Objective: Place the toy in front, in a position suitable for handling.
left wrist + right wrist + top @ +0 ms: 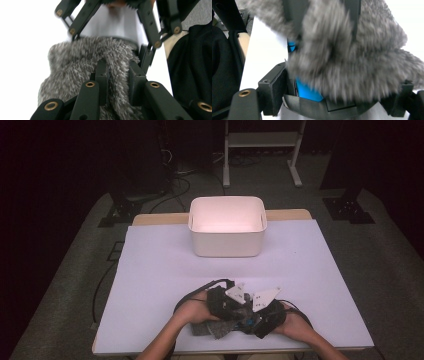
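Note:
A grey fuzzy cloth lies bunched at the table's near edge, between a person's two hands. My left gripper comes in from the left; in the left gripper view its jaws are shut, pinching a fold of the cloth. My right gripper meets it from the right. In the right gripper view its jaws stand wide apart, with the cloth heaped between and over them. The left gripper's black arms reach into the pile from above.
A white plastic bin stands at the back middle of the white-covered table. Cables run along the floor at the left. A white frame stand is behind the table.

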Motion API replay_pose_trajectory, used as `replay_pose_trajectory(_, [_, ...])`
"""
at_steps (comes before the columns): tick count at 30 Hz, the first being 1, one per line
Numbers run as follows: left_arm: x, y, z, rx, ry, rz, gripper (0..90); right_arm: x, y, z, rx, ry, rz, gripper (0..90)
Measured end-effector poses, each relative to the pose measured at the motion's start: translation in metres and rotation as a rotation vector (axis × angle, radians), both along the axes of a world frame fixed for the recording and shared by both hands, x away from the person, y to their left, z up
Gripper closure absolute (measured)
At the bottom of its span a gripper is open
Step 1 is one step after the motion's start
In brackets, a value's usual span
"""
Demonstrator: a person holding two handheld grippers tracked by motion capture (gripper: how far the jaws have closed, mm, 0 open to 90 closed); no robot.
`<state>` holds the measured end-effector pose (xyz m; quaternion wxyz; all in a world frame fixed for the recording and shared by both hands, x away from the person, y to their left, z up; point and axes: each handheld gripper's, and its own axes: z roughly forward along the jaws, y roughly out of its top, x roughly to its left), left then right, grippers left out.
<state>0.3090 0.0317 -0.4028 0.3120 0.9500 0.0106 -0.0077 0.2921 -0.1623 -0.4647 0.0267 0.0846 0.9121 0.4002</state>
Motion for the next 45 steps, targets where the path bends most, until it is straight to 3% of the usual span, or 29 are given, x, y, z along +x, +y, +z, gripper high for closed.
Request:
replay_pose_trajectory(4, [0.008,0.012,0.000,-0.017,0.008,0.051,73.6,0.001,0.000,0.000,0.002,-0.003,0.004,19.2])
replay_pose_trajectory(8, [0.010,-0.001,-0.004,-0.043,0.026,0.029,73.7,0.000,0.000,0.000,0.002,0.000,0.003,19.3])
replay_pose_trajectory(13, [0.012,-0.026,-0.008,-0.044,0.018,0.003,73.2,0.000,0.000,0.000,0.004,0.006,0.001,19.3])
replay_pose_trajectory(18, [0.013,-0.023,-0.008,-0.026,0.016,-0.003,73.9,0.000,0.000,0.000,0.005,0.007,0.001,19.3])
replay_pose_trajectory(21, [0.012,-0.012,-0.006,-0.010,0.007,0.002,74.1,0.000,0.000,0.000,0.004,0.007,0.001,19.4])
replay_pose_trajectory(25, [0.010,0.016,-0.005,-0.045,0.029,0.061,73.9,0.000,0.000,0.000,0.001,-0.003,0.002,19.4])
replay_pose_trajectory(27, [0.007,0.030,-0.005,0.000,0.005,0.084,73.8,0.000,0.000,0.000,0.002,-0.001,0.001,19.4])
replay_pose_trajectory(29, [0.005,0.045,-0.007,0.016,0.019,0.105,73.8,0.000,0.000,0.000,0.001,-0.001,0.002,19.4])
replay_pose_trajectory(34, [-0.002,0.072,-0.015,-0.022,0.069,0.125,73.5,0.000,0.000,0.000,0.001,0.002,0.003,19.3])
replay_pose_trajectory(41, [-0.007,0.094,-0.028,-0.131,0.125,0.167,72.8,0.000,0.000,0.000,0.000,-0.004,0.003,19.3])
replay_pose_trajectory(45, [-0.007,0.105,-0.030,-0.116,0.140,0.175,72.3,0.000,0.000,0.000,-0.001,-0.005,0.003,19.3])
